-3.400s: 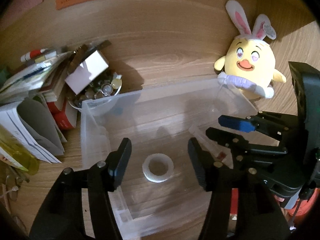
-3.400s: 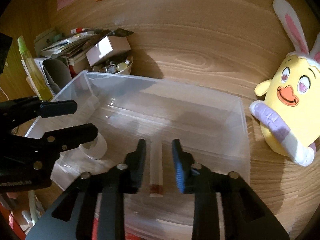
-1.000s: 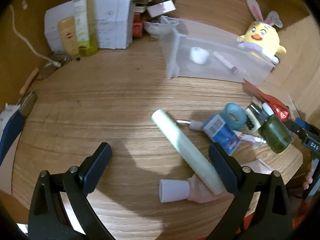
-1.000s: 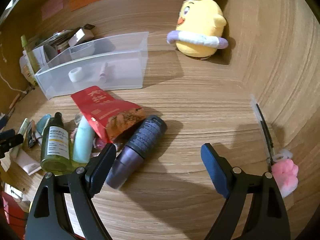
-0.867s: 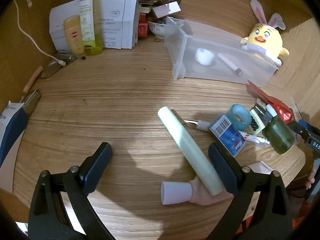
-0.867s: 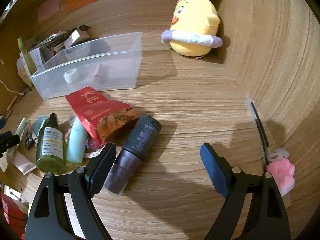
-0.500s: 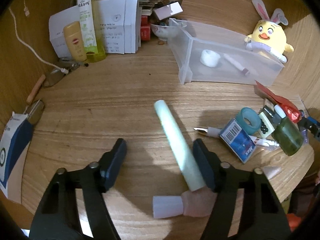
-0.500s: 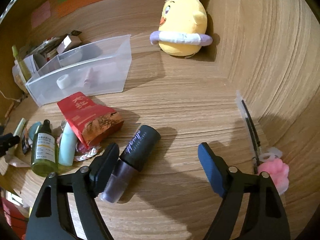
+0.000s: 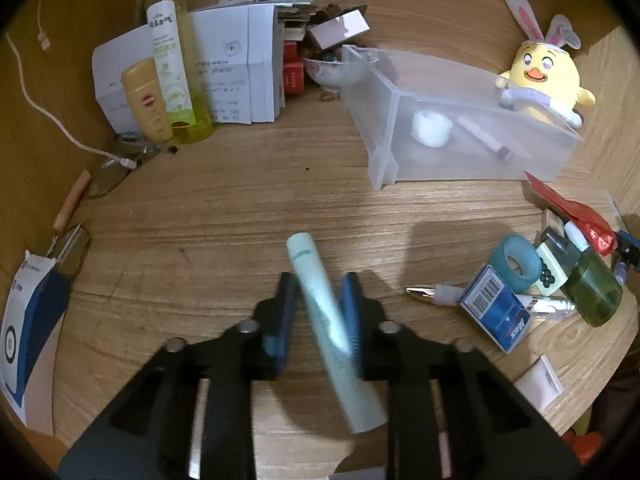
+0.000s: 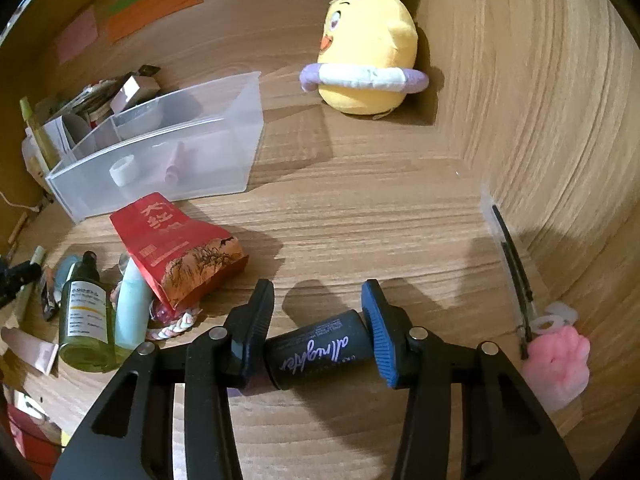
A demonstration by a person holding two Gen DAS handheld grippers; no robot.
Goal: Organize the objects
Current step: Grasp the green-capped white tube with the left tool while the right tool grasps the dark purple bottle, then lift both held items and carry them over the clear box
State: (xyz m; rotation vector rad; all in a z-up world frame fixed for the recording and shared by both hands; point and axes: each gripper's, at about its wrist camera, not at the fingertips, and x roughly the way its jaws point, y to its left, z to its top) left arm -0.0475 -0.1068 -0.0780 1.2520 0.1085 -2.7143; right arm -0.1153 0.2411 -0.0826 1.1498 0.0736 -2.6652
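A pale green tube (image 9: 308, 264) lies on the wooden desk, pointing away from me. My left gripper (image 9: 319, 308) is closing, and both pads touch the tube's sides. A dark spray bottle (image 10: 316, 350) with purple lettering lies crosswise between the fingers of my right gripper (image 10: 318, 326). Those jaws are closing too, and the pads touch the bottle. Further back stands the clear plastic bin (image 9: 472, 168) (image 10: 180, 160). It holds a white tape roll (image 9: 430, 128) and a thin pinkish stick (image 9: 486, 138).
A yellow plush chick (image 10: 366, 40) sits behind the bin. A red pouch (image 10: 176, 240), green bottle (image 10: 84, 320), blue box (image 9: 494, 312) and teal tape roll (image 9: 518, 262) are piled between my grippers. Papers and bottles (image 9: 168, 60) stand back left. A pink paw (image 10: 556, 364) lies right.
Both grippers stood over the bin, then came back to the desk. In the last second the left jaws closed onto the green tube and the right jaws closed onto the dark bottle.
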